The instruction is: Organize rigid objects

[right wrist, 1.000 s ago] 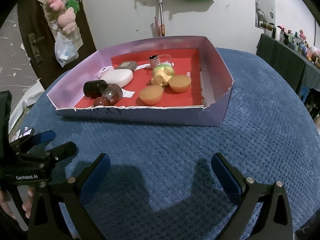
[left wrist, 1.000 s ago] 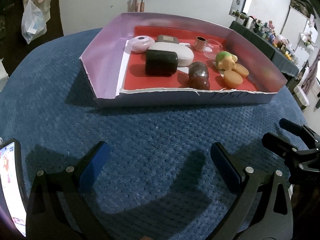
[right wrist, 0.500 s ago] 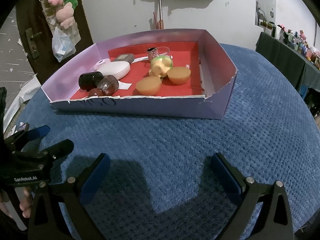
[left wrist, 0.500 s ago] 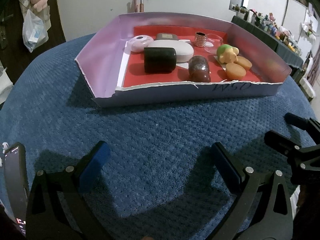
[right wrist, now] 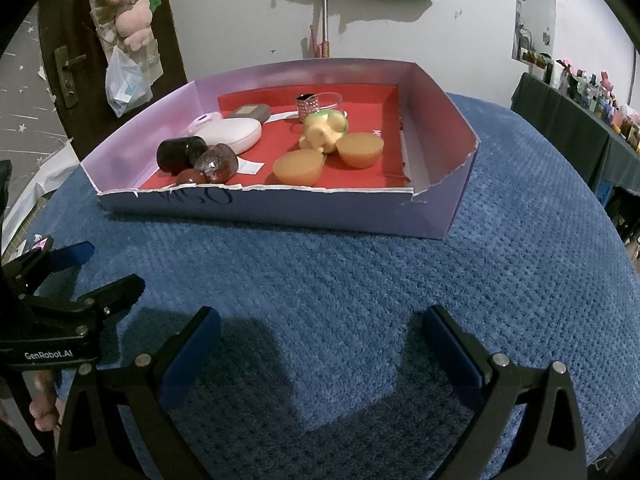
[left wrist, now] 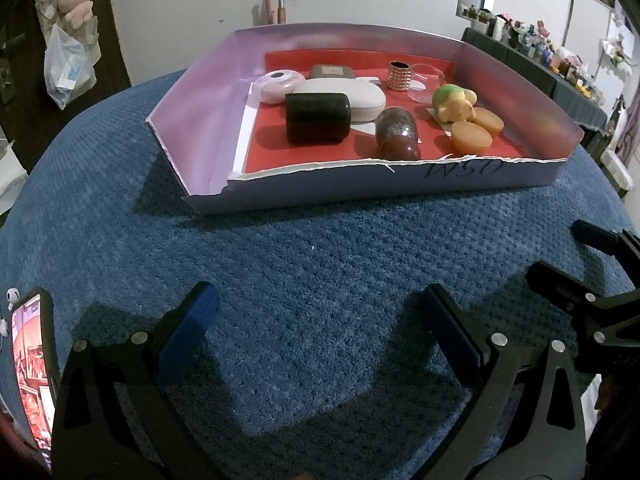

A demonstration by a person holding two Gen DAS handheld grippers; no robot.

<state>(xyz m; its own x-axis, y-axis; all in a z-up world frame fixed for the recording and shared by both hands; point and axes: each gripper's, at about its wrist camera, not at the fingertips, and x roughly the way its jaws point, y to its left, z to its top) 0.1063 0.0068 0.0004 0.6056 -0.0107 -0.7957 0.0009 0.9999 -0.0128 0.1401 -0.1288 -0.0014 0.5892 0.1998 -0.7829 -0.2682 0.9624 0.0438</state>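
Left wrist: black blue-padded left gripper (left wrist: 316, 320) spread wide, empty, above blue textured cloth (left wrist: 320, 256); right gripper (right wrist: 320, 332) likewise.

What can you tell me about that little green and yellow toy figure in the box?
The toy figure looks like glossy moulded plastic or rubber, pale yellow with a rounded green part on top. It lies toppled on the red floor of the cardboard box, toward its right half. Two tan dome-shaped pieces sit right against it; a clear dish stands just behind.
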